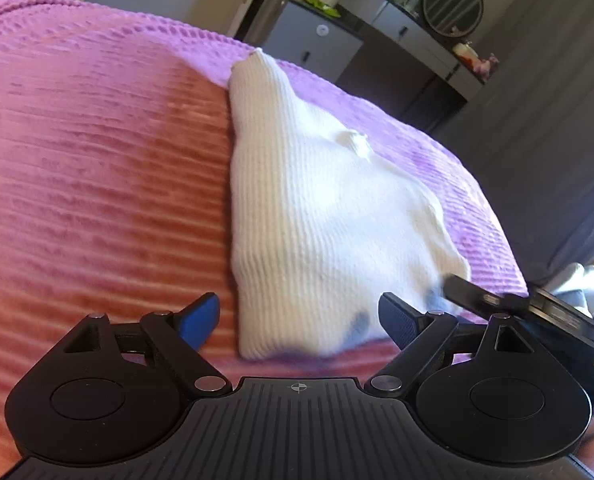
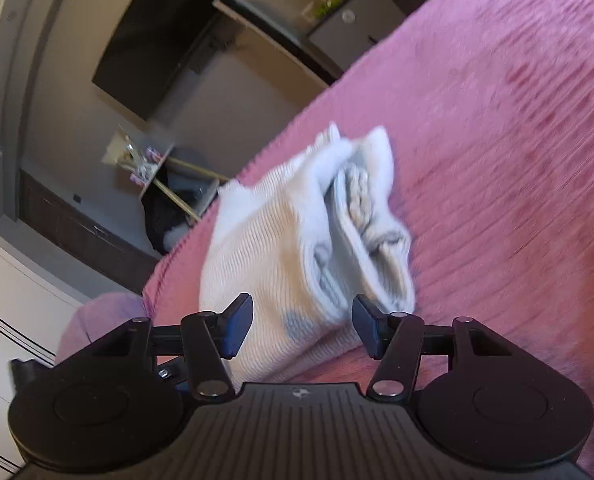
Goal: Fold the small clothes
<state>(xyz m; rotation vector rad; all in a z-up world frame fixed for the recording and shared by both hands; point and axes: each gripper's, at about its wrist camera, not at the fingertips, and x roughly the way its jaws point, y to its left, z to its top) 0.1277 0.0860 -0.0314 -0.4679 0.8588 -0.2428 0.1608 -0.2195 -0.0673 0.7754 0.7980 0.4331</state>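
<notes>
- A white ribbed garment (image 1: 321, 216) is seen lying on a pink bedspread (image 1: 97, 180); in the left wrist view it is spread as a rough triangle, with its narrow end pointing away toward the far edge of the bed.
- The left gripper (image 1: 299, 320) is held wide open just above the garment's near edge; nothing is clamped between its blue-padded fingers (image 1: 201, 318); part of the other tool's black body is visible at the lower right of this view.
- In the right wrist view the garment (image 2: 281, 248) is shown bunched near the bed's edge, with a fold standing up and a knitted inner layer exposed.
- The right gripper (image 2: 301, 326) is likewise spread open, with the near part of the cloth seen between its fingers but not pinched.
- A grey cabinet (image 1: 313, 46) and a round mirror (image 1: 453, 6) are seen beyond the bed.
</notes>
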